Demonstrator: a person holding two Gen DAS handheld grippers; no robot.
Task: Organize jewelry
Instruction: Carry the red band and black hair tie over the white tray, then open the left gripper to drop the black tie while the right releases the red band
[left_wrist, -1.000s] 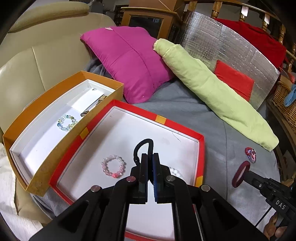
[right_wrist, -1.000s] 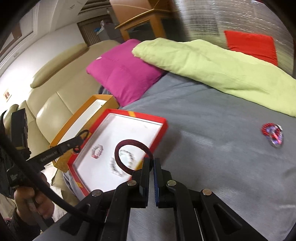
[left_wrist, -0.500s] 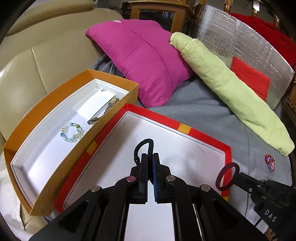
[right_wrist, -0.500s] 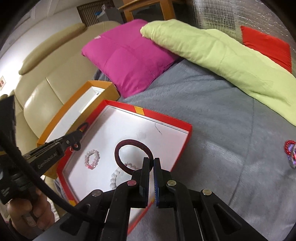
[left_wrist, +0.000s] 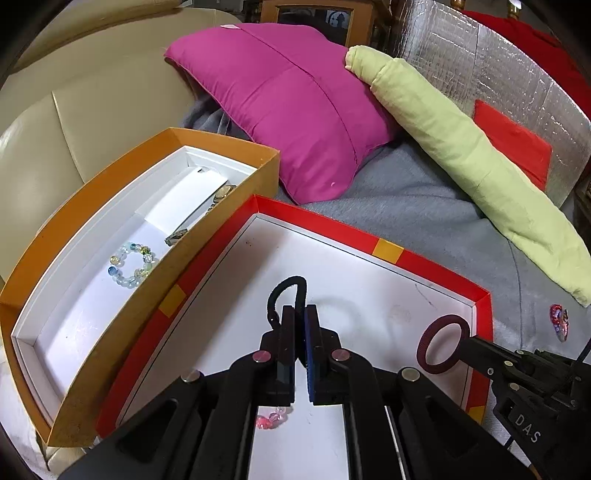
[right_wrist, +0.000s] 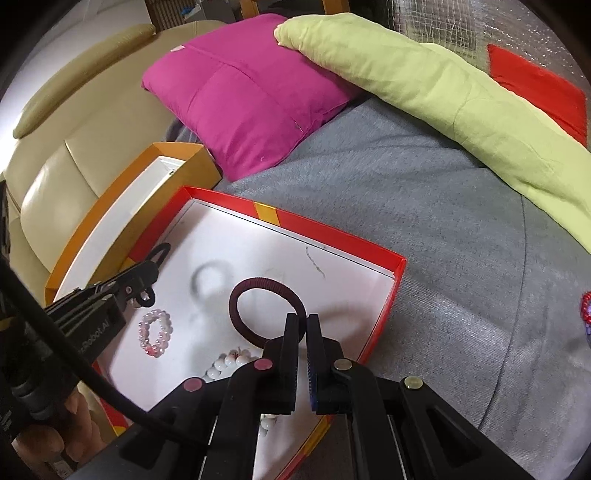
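My left gripper (left_wrist: 300, 314) is shut on a black hair tie (left_wrist: 286, 291) and holds it over the red box (left_wrist: 384, 249). My right gripper (right_wrist: 303, 321) is shut on a maroon hair tie (right_wrist: 258, 286), also over the red box (right_wrist: 388, 306), near its right wall. In the red box lie a pink bead bracelet (right_wrist: 156, 333) and a white bead bracelet (right_wrist: 229, 365). The orange box (left_wrist: 122, 162) to the left holds a pale blue-green bead bracelet (left_wrist: 131, 264) and a metal clip (left_wrist: 176, 237). A red and purple trinket (left_wrist: 559, 319) lies on the grey blanket.
A magenta cushion (left_wrist: 295, 107) and a light green rolled cloth (left_wrist: 461, 147) lie behind the boxes. A beige leather sofa (left_wrist: 66, 110) is at the left. A silver foil panel (left_wrist: 517, 74) stands at the back right. The grey blanket (right_wrist: 461, 221) spreads to the right.
Both grippers have moved forward over the red box, each still holding its hair tie. The maroon tie now hangs inside the box's right edge.
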